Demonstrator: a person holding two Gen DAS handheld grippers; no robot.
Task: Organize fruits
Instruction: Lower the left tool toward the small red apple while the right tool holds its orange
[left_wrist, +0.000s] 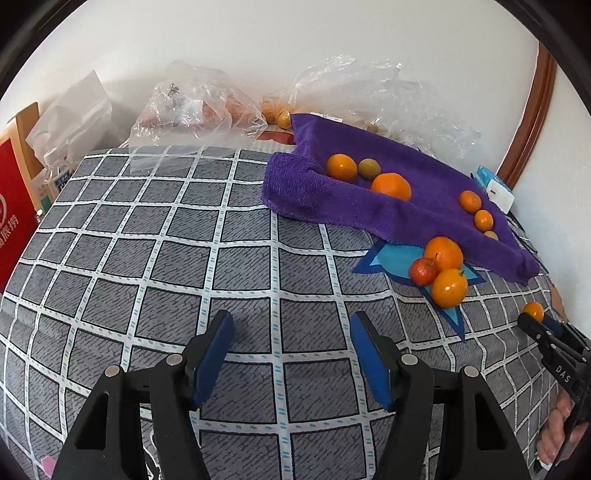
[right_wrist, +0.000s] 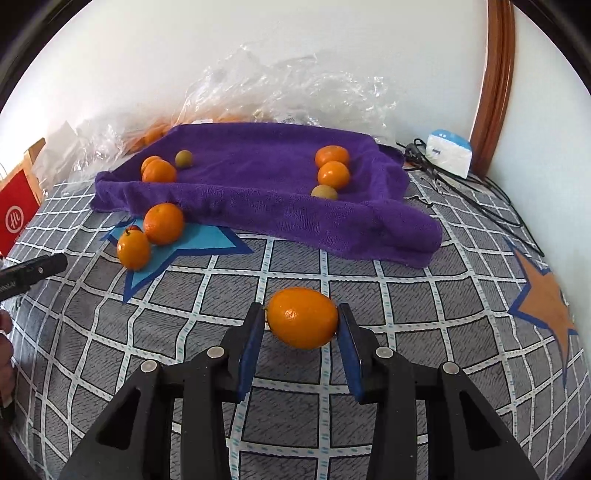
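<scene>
1. The purple towel (right_wrist: 258, 192), soft and yielding, lies at the bed's far edge holding sorted fruit.
2. The left gripper (left_wrist: 291, 350) hangs spread and empty.
3. The right gripper (right_wrist: 301, 325) pinches a small orange kumquat (right_wrist: 301, 317) end to end above the bedspread; it looks light, smooth, likely slippery and bruisable.

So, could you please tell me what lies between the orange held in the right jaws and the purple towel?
Only bare checked tablecloth lies between the held orange and the purple towel, as the right wrist view shows.
</scene>
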